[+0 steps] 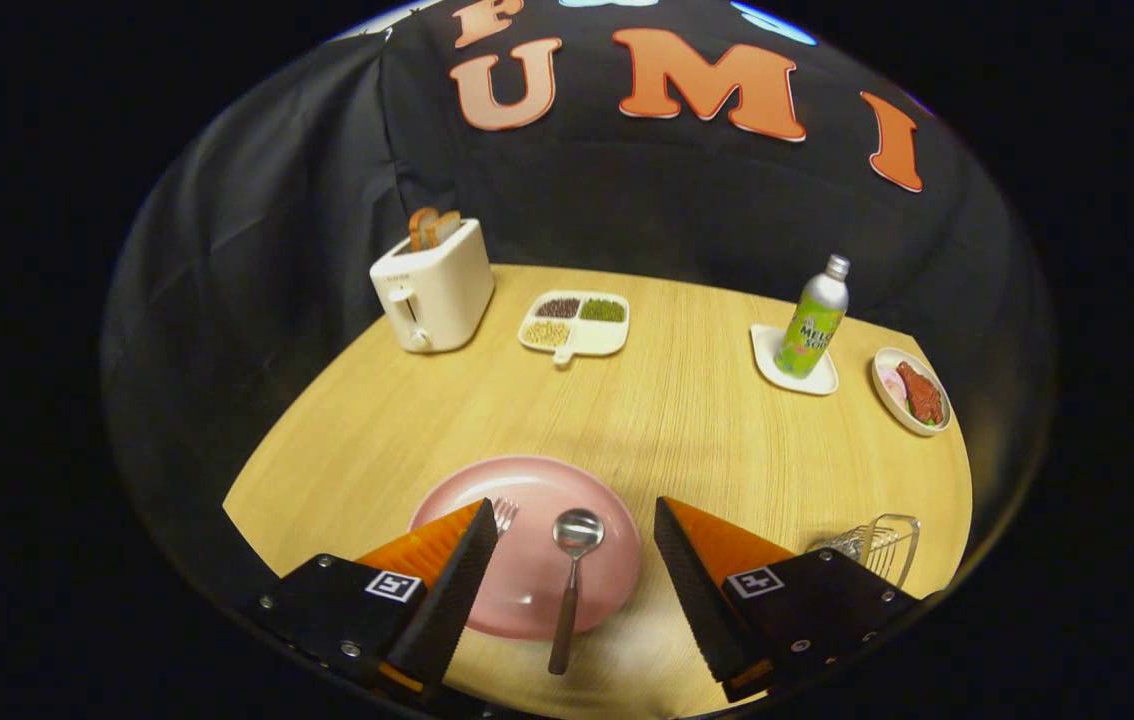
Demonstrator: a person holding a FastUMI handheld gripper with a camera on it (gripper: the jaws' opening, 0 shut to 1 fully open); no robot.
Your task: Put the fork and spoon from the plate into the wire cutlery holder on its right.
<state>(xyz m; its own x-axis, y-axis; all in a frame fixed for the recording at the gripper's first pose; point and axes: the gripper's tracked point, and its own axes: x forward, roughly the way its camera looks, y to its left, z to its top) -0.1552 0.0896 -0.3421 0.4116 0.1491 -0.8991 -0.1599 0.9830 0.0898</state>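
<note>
In the gripper view, the hand-held gripper point(575, 525) hung open and empty low in the frame, above the plate point(527, 590). The spoon point(572, 580) lay between its fingers, the fork point(504, 514) by the left one. The wire holder point(877, 545), lower right, looked empty; neither piece had been moved.

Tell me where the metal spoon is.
The metal spoon lies on the round pink plate, between the open gripper jaws, handle overhanging the near rim, right of the fork.
</note>
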